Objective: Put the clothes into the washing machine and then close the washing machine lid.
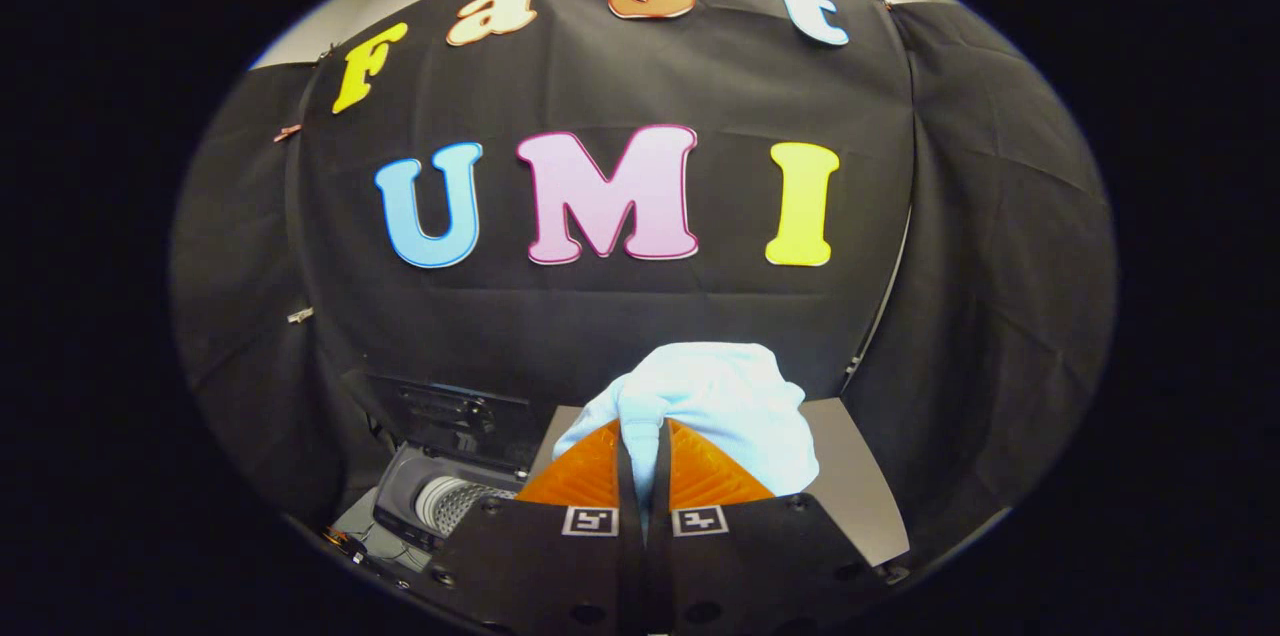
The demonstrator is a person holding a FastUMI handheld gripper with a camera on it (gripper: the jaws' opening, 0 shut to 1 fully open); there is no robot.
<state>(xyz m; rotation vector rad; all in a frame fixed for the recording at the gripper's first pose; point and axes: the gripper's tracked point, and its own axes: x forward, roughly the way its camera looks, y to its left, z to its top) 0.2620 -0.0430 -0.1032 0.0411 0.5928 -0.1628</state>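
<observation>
Gripper fingers were drawn nearly together, both pressing on a fold of the pale blue cloth; the rest of the cloth bunched up just ahead of and above the fingertips, held off the surface. Grey tabletop lay beyond and to the right of the jaws. Washing machine sat below and left of the fingers, lid raised upright, perforated drum visible inside

A pale blue garment bunches up, pinched between the tongs. The washing machine sits lower left, lid raised, perforated drum exposed.
</observation>
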